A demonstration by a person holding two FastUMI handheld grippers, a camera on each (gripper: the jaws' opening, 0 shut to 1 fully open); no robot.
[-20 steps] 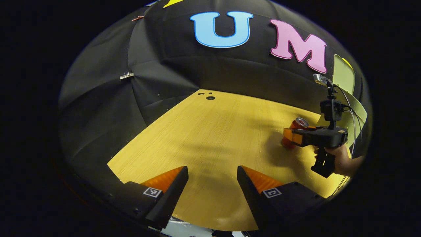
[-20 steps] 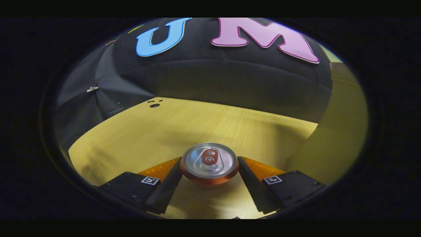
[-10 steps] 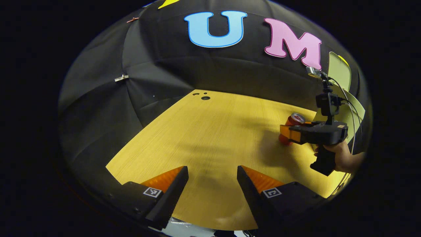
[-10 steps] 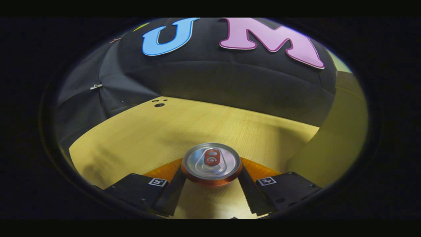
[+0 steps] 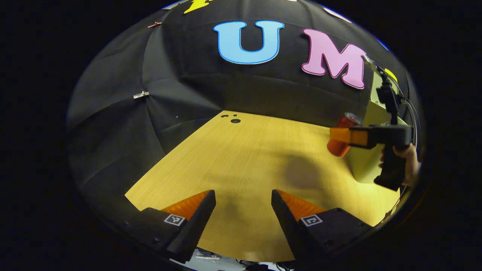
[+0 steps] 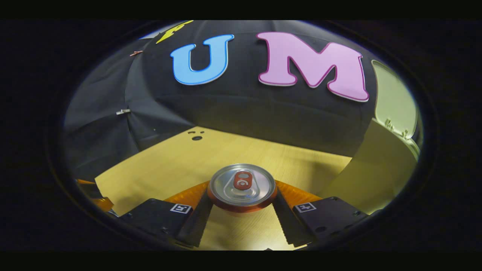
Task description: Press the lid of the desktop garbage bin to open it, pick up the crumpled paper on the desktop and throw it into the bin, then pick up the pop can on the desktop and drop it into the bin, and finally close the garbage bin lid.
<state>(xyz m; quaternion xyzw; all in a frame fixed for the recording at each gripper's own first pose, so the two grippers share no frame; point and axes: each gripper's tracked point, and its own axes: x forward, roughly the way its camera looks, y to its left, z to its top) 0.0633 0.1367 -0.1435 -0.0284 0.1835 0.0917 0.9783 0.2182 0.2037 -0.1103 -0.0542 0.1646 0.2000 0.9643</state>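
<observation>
In the right gripper view the right tongs [image 6: 241, 205] are clamped on the pop can [image 6: 241, 186], one finger pressed to each side of it, its silver top with the pull tab facing the camera at lower centre. Half a second ago the grip looked the same, but the can stood on the counter [image 6: 169, 165]; now it hangs clear of the wood, and more of the wall and of the garbage bin [image 6: 380, 165] at the right edge has come into sight. The bin's lid [image 6: 393, 101] stands raised above the body at upper right.

In the left gripper view the can [image 5: 340, 135] sits at the right of the frame, higher than before, with its shadow lying apart from it on the counter [image 5: 244, 162] below and to the left. A hand [image 5: 404, 158] at the far right holds the right tongs' [image 5: 340, 136] grip, and the pale bin body [image 5: 363, 165] shows just behind and below the can.

The left tongs [image 5: 243, 209] stay gaping and hold nothing, fingers apart at the bottom of the frame above bare wood, much as in the earlier frames.
</observation>
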